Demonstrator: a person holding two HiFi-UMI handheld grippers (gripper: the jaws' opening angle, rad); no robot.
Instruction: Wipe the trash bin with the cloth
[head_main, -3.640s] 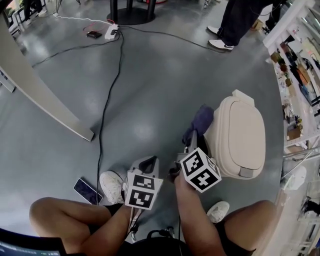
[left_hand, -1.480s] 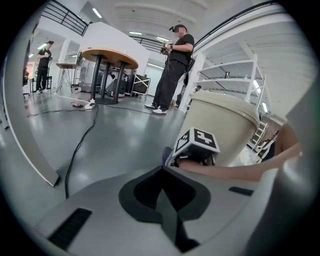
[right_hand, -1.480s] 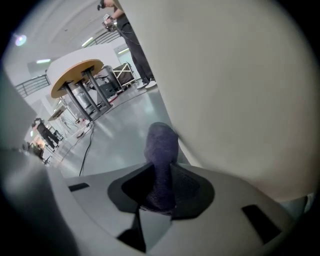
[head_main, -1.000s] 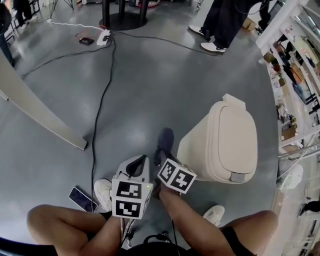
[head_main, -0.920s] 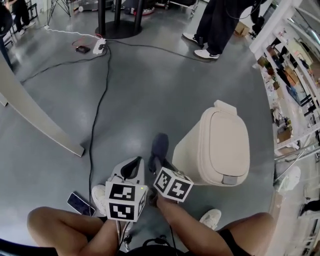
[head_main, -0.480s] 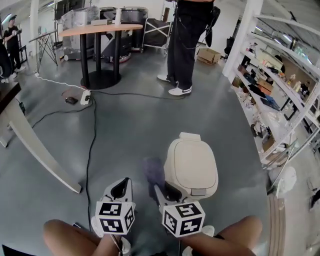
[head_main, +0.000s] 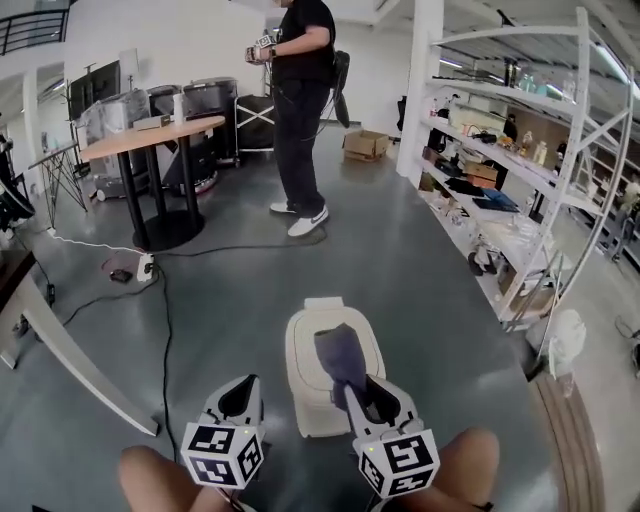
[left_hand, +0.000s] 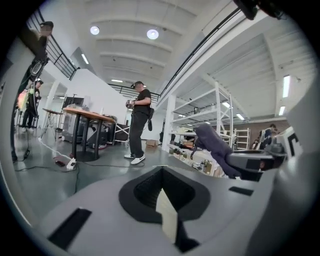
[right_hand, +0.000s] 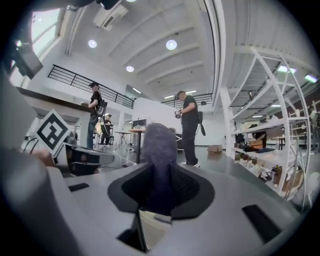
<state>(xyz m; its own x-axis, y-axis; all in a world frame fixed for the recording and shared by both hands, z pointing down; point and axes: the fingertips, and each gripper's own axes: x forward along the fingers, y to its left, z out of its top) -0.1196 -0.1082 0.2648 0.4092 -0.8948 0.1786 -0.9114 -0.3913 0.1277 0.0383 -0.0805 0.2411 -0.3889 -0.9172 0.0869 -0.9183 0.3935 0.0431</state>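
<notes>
A cream trash bin (head_main: 312, 378) with its lid closed stands on the grey floor just ahead of me. My right gripper (head_main: 366, 393) is shut on a dark purple cloth (head_main: 340, 355), which sticks up out of the jaws in front of the bin's lid. In the right gripper view the cloth (right_hand: 159, 145) rises from my right gripper (right_hand: 160, 167). My left gripper (head_main: 239, 397) hangs left of the bin, shut with nothing in it. Its own view looks over my left gripper (left_hand: 161, 170), with the cloth (left_hand: 215, 145) off to the right.
A person (head_main: 300, 110) stands further back in the room. A round table (head_main: 150, 135) is at the back left, metal shelves (head_main: 520, 200) along the right. A black cable (head_main: 165, 330) and a power strip (head_main: 145, 268) lie on the floor at left, near a slanted white beam (head_main: 70, 350).
The head view has swung up from the floor to the room. Both grippers have risen. The cloth has moved from the bin's left side to in front of its lid.
</notes>
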